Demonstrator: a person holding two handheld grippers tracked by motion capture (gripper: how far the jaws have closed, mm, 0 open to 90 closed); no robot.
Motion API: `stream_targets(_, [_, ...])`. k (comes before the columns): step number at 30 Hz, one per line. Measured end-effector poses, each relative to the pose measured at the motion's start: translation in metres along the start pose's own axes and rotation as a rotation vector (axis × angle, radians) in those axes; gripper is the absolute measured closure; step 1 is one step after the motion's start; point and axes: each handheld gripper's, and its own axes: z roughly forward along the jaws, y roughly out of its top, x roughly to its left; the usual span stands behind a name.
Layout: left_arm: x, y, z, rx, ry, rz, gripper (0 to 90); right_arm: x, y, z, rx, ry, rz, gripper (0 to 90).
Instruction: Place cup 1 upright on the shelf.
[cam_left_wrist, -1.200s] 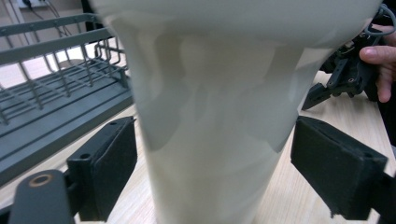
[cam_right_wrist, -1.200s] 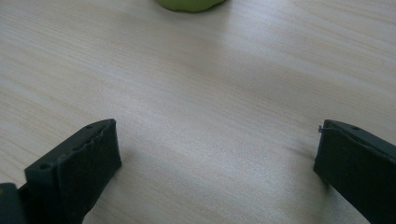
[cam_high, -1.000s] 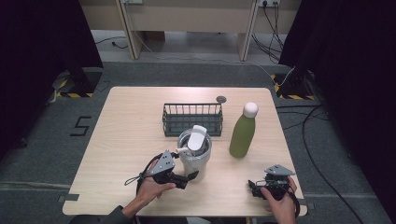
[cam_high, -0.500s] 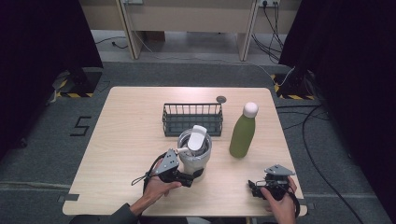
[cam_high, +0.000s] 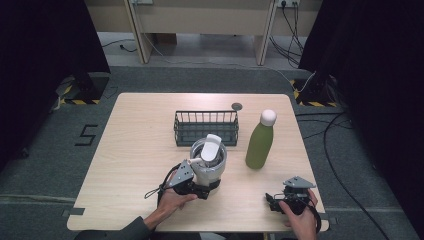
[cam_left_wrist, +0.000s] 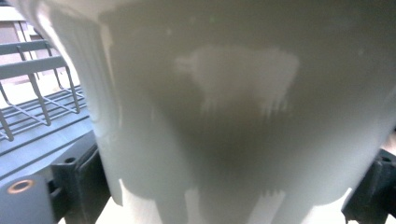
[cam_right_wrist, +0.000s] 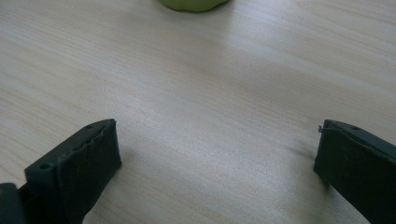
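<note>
The left gripper (cam_high: 200, 186) squeezes the white jug (cam_high: 209, 161), mid-bench, basket (cam_high: 206, 126) at its 12 o'clock. Up close, the jug (cam_left_wrist: 224, 112) sits between both jaws. The right gripper (cam_right_wrist: 217, 172) is wide apart over bare bench (cam_right_wrist: 210, 84).

Your left hand (cam_high: 172, 201) is reaching in from the bottom edge, forearm angling up and right, and it is gripping the left hand-held gripper (cam_high: 202, 187) with its jaws spread wide and pointing right. Your right hand (cam_high: 299, 216) is sitting low near the right front corner, wrapping the right hand-held gripper (cam_high: 272, 200), whose jaws are standing wide apart and aiming left.
</note>
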Motion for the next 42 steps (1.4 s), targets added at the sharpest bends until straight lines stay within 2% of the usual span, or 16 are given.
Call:
stream_targets(16, [0.0014, -0.004, 0.0038, -0.033, -0.014, -0.016, 8.1, -0.0001, 0.0, 0.0001, -0.001, 0.004, -0.009, 0.4])
stream_targets(22, [0.0004, -0.0032, 0.0029, -0.032, -0.006, -0.007, 9.5, 0.0, 0.0, 0.0001, -0.002, 0.008, -0.015, 0.4])
stream_targets(28, [0.0018, -0.0003, 0.0022, -0.01, -0.016, 0.003, 9.9, 0.0003, 0.0, 0.0002, -0.003, 0.008, -0.014, 0.5])
stream_targets(33, [0.0039, 0.0008, 0.0016, -0.002, -0.045, 0.012, 10.0, 0.0002, 0.0001, 0.0001, -0.002, 0.01, -0.016, 0.5])
stream_targets(42, [0.0053, 0.0023, -0.0002, -0.001, -0.048, 0.003, 10.1, 0.0003, 0.0, 0.0, -0.001, 0.011, -0.018, 0.5])
